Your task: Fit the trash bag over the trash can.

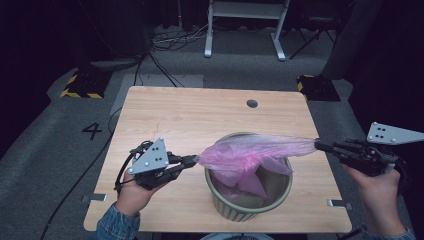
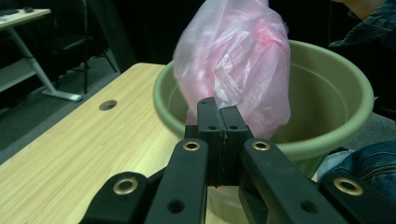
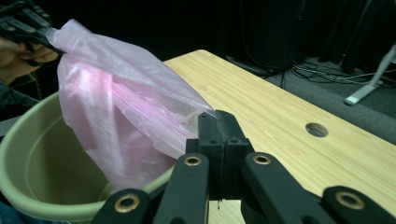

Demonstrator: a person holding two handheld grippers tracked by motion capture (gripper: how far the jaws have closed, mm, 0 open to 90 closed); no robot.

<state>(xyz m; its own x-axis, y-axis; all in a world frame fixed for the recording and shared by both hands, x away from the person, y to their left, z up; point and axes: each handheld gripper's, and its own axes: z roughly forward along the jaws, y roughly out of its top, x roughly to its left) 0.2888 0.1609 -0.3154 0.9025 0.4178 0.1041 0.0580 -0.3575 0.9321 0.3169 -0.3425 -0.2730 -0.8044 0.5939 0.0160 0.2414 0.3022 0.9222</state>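
Note:
A thin pink plastic bag (image 1: 250, 152) is stretched sideways above a green round bin (image 1: 222, 202) on the wooden table (image 1: 200, 115); its lower part hangs down into the bin. My left gripper (image 1: 194, 160) is shut on the bag's left end, just left of the bin's rim. At the table's right edge my right gripper (image 1: 319, 145) is shut on the bag's right end. In the left gripper view the bag (image 2: 233, 60) rises from my closed gripper (image 2: 218, 109) in front of the bin (image 2: 336, 130). In the right gripper view the bag (image 3: 121, 112) runs from my gripper (image 3: 218, 122) over the bin (image 3: 32, 158).
A round cable hole (image 1: 252, 103) sits near the table's far edge. On the floor behind lie cables (image 1: 172, 42), a white desk frame (image 1: 245, 25) and yellow-black striped feet (image 1: 80, 85). The table's far half is bare wood.

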